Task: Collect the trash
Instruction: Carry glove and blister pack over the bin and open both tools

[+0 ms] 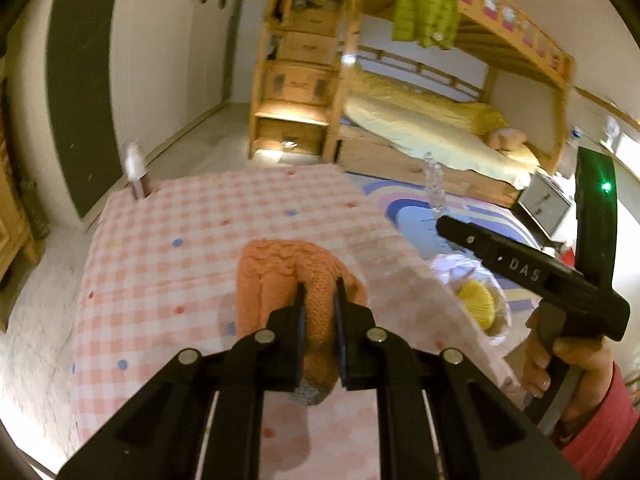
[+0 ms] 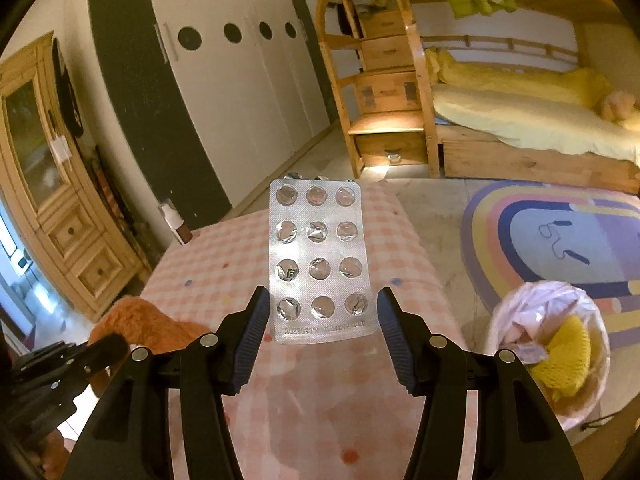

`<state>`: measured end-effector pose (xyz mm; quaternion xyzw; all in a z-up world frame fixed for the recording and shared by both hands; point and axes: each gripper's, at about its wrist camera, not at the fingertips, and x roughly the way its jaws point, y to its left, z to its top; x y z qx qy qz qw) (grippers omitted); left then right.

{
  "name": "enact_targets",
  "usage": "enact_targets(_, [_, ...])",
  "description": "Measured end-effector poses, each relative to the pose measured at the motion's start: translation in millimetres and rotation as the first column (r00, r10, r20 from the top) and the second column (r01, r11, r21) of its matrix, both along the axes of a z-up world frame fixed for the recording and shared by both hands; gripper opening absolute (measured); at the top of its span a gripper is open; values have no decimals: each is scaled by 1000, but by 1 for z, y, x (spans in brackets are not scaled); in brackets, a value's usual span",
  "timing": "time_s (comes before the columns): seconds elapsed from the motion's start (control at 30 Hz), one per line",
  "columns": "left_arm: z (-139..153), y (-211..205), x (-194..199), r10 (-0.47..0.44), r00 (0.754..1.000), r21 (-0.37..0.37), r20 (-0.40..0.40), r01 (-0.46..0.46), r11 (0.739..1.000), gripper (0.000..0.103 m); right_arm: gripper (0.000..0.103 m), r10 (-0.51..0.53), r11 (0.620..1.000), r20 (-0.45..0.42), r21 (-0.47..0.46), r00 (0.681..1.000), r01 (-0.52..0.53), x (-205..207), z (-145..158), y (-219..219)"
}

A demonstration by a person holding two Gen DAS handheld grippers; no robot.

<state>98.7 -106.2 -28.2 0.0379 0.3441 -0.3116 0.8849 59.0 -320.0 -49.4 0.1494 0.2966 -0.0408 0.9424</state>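
Note:
My left gripper (image 1: 320,286) is shut on an orange fuzzy sock (image 1: 272,276) with a grey tip. The sock's far end still droops onto the pink checked tablecloth (image 1: 180,240). In the right wrist view, an empty silver blister pack (image 2: 320,240) stands upright over the table, and my right gripper (image 2: 323,292) is shut on its side edges. The left wrist view shows that gripper (image 1: 444,224) at the right, held by a hand in a pink sleeve, with the pack (image 1: 434,184) seen edge-on at its tip. The left gripper (image 2: 80,360) and sock (image 2: 136,320) appear low left.
A bin lined with a pale bag (image 2: 508,312) holds something yellow and stands on the floor right of the table. A small brown bottle with a white cap (image 2: 176,224) stands at the table's far left corner. Beyond are a rainbow rug (image 2: 560,232), a wooden bunk bed (image 2: 520,120) and wardrobes.

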Motion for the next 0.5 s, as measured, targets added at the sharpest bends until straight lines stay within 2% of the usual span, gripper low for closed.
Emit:
enact_targets(0.2, [12, -71, -30, -151, 986, 36, 77, 148, 988, 10, 56, -94, 994, -9, -64, 996, 93, -47, 8, -40])
enact_targets(0.33, [7, -117, -34, -229, 970, 40, 77, 227, 973, 10, 56, -181, 980, -42, -97, 983, 176, -76, -4, -73])
enact_targets(0.5, [-8, -186, -40, -336, 940, 58, 59, 332, 941, 10, 56, -307, 949, -99, -106, 947, 296, -101, -29, -125])
